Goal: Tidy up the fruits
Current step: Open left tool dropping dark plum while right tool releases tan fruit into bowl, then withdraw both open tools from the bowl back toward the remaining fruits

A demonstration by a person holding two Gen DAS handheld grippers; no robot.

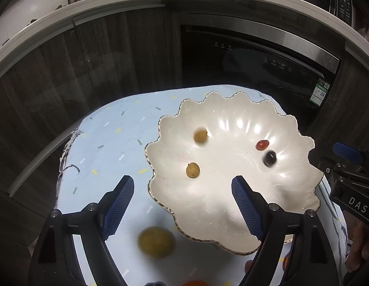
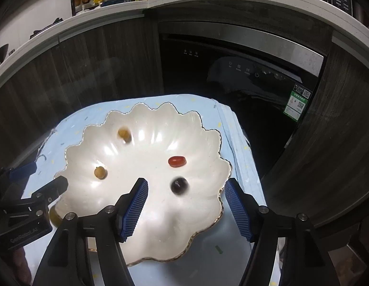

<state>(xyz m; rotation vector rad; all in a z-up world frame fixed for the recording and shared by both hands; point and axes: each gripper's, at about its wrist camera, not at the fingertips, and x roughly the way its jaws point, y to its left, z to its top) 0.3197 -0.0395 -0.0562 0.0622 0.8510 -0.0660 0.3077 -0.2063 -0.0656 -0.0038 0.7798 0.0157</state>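
Fruit lies partly in a white scalloped bowl (image 1: 232, 190) that stands on a light blue cloth (image 1: 108, 147). Inside the bowl are two small tan fruits, one on the far left (image 1: 200, 136) and one nearer (image 1: 192, 170), a red oval fruit (image 2: 176, 161) on the right and a dark round fruit (image 2: 179, 186) just near of it. A bigger yellow-green fruit (image 1: 155, 242), blurred, is on the cloth near the bowl's left rim. The left gripper (image 1: 183, 205) is over this rim, jaws wide apart and holding nothing. The right gripper (image 2: 185, 207) is over the near right part of the bowl, jaws also apart and empty, with the dark fruit just beyond its fingertips.
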